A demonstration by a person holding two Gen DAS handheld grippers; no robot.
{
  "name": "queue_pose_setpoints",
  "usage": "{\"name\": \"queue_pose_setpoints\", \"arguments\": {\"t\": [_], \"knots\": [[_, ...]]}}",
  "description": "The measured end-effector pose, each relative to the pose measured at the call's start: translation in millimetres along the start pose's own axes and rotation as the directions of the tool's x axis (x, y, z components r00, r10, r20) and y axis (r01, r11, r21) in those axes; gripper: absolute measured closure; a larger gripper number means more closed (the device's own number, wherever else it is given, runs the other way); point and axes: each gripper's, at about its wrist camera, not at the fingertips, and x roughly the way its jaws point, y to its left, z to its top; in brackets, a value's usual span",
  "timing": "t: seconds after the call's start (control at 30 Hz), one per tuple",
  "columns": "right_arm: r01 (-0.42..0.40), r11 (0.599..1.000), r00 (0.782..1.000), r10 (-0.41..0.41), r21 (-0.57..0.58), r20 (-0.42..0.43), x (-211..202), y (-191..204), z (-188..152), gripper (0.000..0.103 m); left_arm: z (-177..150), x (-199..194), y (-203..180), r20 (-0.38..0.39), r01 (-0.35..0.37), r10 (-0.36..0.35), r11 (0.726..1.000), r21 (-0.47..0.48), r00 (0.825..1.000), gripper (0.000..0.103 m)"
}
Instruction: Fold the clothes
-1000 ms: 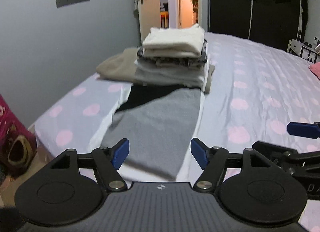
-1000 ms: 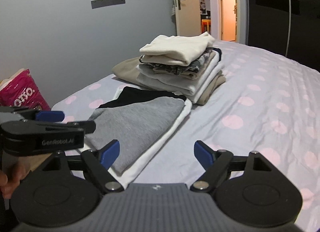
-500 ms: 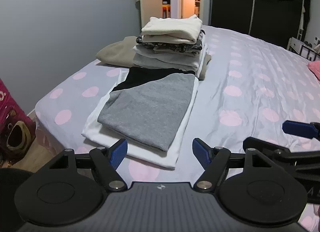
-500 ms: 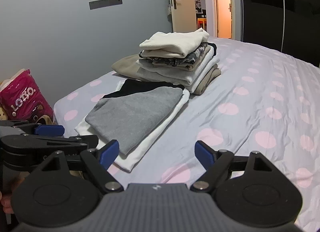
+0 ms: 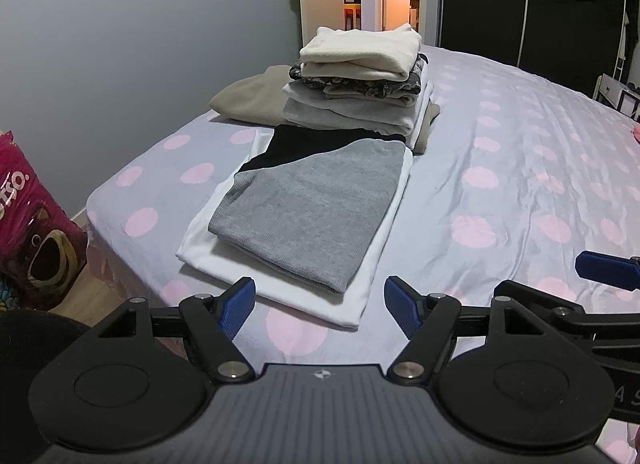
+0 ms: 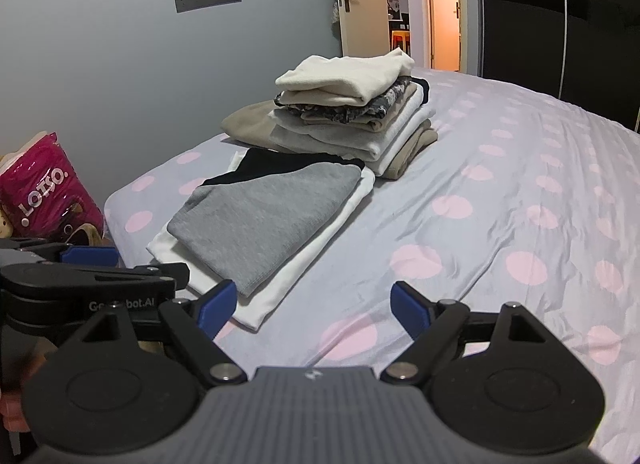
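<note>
Both grippers hang in the air short of the near edge of the bed [image 5: 520,168], and neither touches any cloth. The left gripper [image 5: 319,306], at the bottom of its own view, has its blue-tipped jaws spread wide with nothing between them; the right gripper [image 6: 311,306] is likewise wide apart and empty in its own view. Just ahead of them, in the centre of the left wrist frame, lies a low pile: a folded grey knit garment [image 5: 316,208] sits squarely on a folded white garment [image 5: 280,288], with a black garment [image 5: 296,144] showing from beneath the grey one's far end. Behind that, touching or very nearly touching it toward the upper centre of the frame, stands a taller stack of folded clothes [image 5: 360,88], topped by a cream sweater [image 5: 360,48] and resting partly on a beige garment [image 5: 248,100] that spreads out to the left. As far as these views show, every garment on the polka-dot bedspread is already folded and stacked; no loose or crumpled item is visible. My judgement is that the task is at or close to its end, with perhaps only moving the low pile onto the tall one left. At the left edge of both frames a pink Lotso bag [image 6: 48,192] stands on the floor.
</note>
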Motion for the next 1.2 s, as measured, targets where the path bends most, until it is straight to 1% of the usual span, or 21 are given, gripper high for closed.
{"name": "queue_pose_setpoints", "arguments": {"t": [0.97,1.07,1.2], "knots": [[-0.015,0.999,0.999,0.016,0.037,-0.028,7.8,-9.6,-1.4,0.017,1.0,6.9,-5.9,-0.029,-0.014,0.014,1.0,0.006,0.999,0.034],[-0.016,0.999,0.999,0.018,0.04,-0.032,8.8,-9.6,-2.8,0.017,0.3,7.6,-6.2,-0.032,-0.015,0.016,1.0,0.007,0.999,0.035],[-0.02,0.999,0.999,0.021,0.039,-0.034,9.6,-9.2,-2.1,0.017,-0.5,6.8,-4.7,-0.026,-0.007,0.007,1.0,0.004,1.0,0.038]]}}
